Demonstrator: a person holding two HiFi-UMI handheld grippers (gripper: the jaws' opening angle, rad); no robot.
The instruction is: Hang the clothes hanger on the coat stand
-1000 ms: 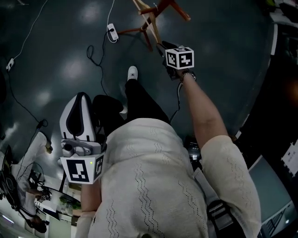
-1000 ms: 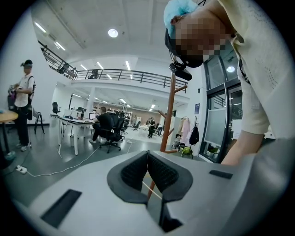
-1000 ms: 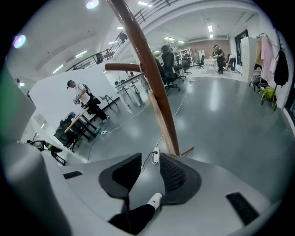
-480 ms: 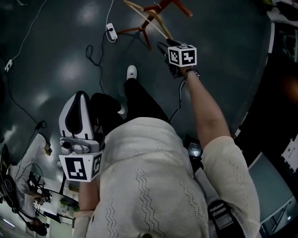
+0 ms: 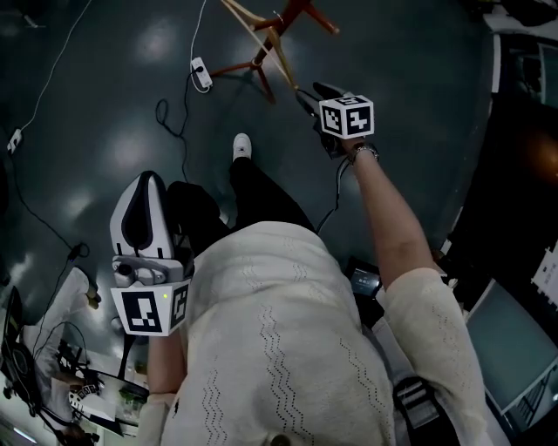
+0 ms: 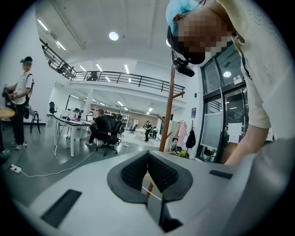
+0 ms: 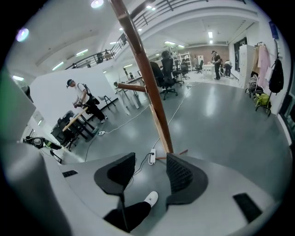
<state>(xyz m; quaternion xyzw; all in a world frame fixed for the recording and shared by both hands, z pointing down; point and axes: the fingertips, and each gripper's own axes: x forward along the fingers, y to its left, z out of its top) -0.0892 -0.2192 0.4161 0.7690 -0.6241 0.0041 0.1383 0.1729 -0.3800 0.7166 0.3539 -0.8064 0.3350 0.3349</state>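
Release! The right gripper stands with its jaws wide apart, where a second ago they were closed partway on the hanger. Nothing sits between the pads now: the right gripper view shows only the grey floor, a white power strip and the person's white shoe through the gap.

The hanger has left the grip. In the head view it sits just ahead of the right gripper, up against the reddish coat stand, and it has swung a little further from the jaws than it was half a second ago. The pale wooden arms slant down from the stand toward the gripper. The hook itself is too small to make out, so whether it sits firmly on a peg cannot be told from here, but the hanger appears to be carried by the stand alone.

The left gripper hangs low beside the person's hip, well apart from the action. Its jaws are pressed together with nothing in them, as the left gripper view shows.

By the look of it, the hanging step is done. What remains is to draw the right gripper back without knocking the hanger loose.
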